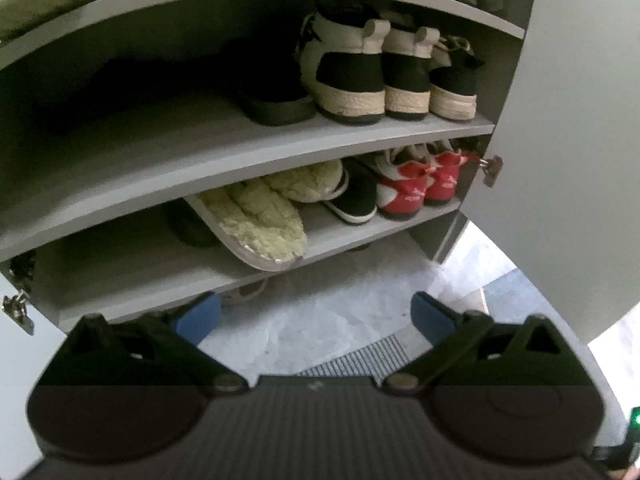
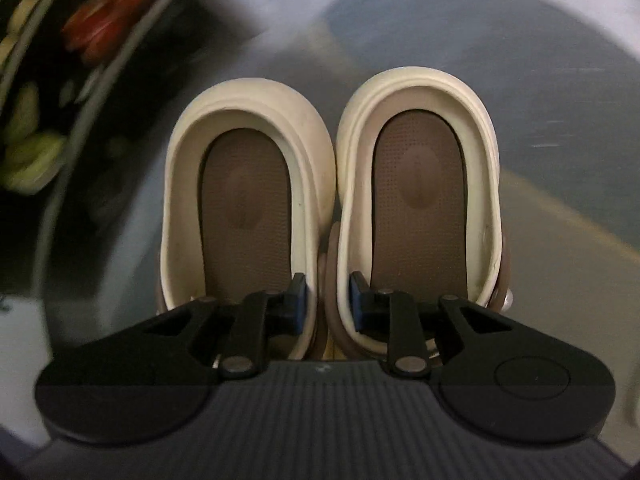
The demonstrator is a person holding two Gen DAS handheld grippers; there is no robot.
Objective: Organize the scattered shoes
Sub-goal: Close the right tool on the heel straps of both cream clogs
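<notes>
Pale stone floor in front of an open grey shoe cupboard, door swung out to the right of it. Middle shelf of the cupboard: a row of high black-and-white shoes at its right end, a dark slipper just beside them, the left half bare and in shadow. Shelf below: fluffy pale slippers near the middle, one poking over the front edge, a black-and-white shoe next, red sneakers at the right end. Another shoe half hidden under the cupboard.

Left gripper hanging low in front of the cupboard, jaws wide, nothing between them.

Right gripper clamped narrow on a pair of cream clogs, one pad inside each heel, the two inner walls pinched together between them. Clogs side by side, toes pointing away, carried clear of the floor, with the cupboard blurred at the upper left of the right wrist view.

Step in hand, by the look of it: carrying the pair toward the cupboard. Next move calls for a bare stretch of shelf, probably the left half of the middle one, a toes-first, level approach under the board above, a steady squeeze until both soles rest flat, then release.
</notes>
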